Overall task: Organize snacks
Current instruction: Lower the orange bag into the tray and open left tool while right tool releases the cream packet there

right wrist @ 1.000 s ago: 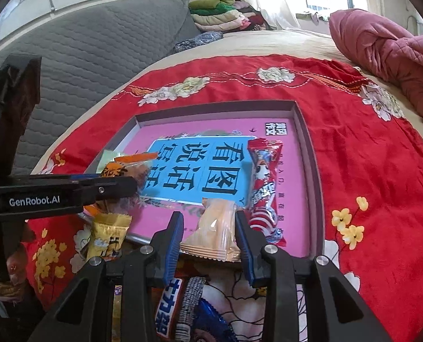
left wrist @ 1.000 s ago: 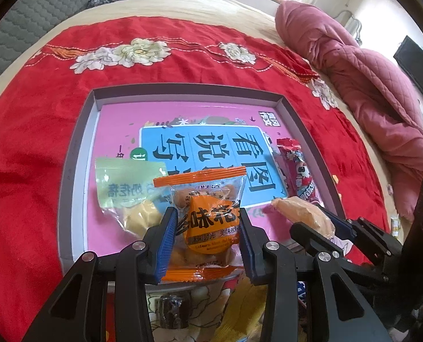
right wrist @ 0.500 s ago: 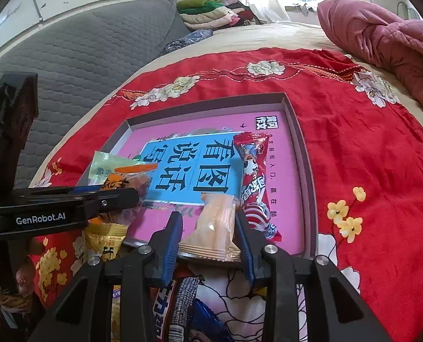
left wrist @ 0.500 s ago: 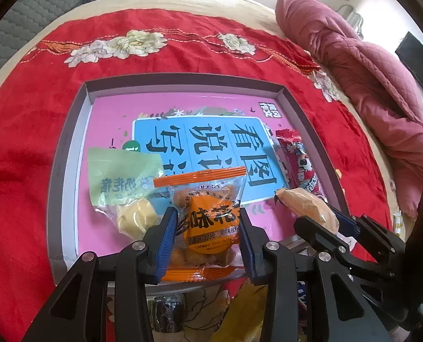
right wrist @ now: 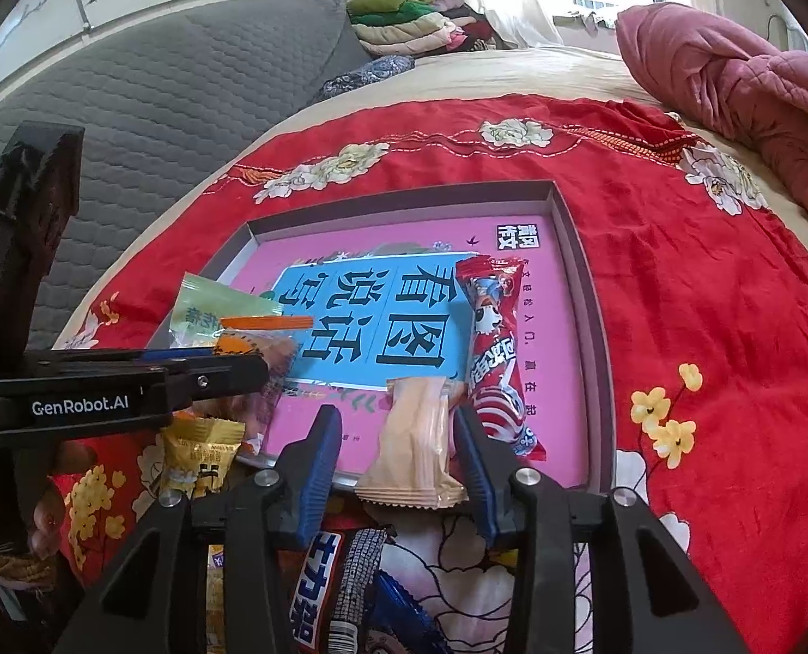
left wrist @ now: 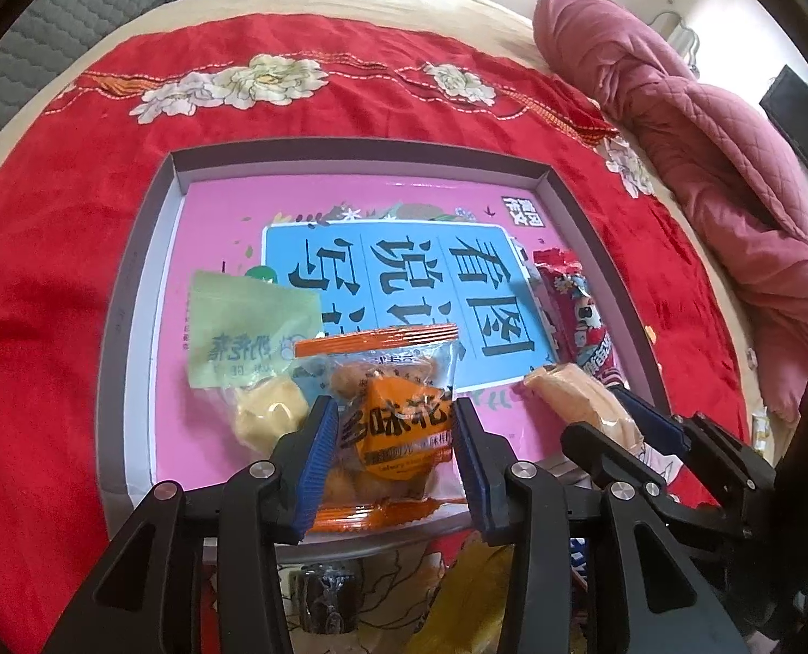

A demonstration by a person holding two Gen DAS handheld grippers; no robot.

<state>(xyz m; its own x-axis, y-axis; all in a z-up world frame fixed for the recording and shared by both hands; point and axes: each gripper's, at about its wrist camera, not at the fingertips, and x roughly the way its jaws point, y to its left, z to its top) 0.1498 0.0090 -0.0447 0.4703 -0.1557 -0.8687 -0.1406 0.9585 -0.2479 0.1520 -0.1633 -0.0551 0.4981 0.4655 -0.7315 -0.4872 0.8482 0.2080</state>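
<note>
A shallow grey tray (left wrist: 131,327) with a pink and blue printed bottom lies on the red blanket. My left gripper (left wrist: 390,436) is shut on an orange snack packet (left wrist: 398,425) at the tray's near edge, beside a pale green packet (left wrist: 245,338). My right gripper (right wrist: 395,436) has its jaws opening around a beige wafer packet (right wrist: 417,436). That packet lies across the near rim, with a gap at the left pad. A long red packet (right wrist: 491,349) lies along the tray's right side. From the right wrist view the left gripper (right wrist: 256,365) comes in from the left.
Several loose snacks lie in front of the tray, among them a yellow packet (right wrist: 202,463) and a black-and-white bar (right wrist: 344,588). A rolled pink quilt (right wrist: 741,87) lies far right, a grey padded headboard (right wrist: 158,98) far left. A person's fingers (right wrist: 44,512) show at the left edge.
The right gripper's jaws have spread, and its left pad has come off the beige packet. The left gripper still grips the orange packet in the same spot.
</note>
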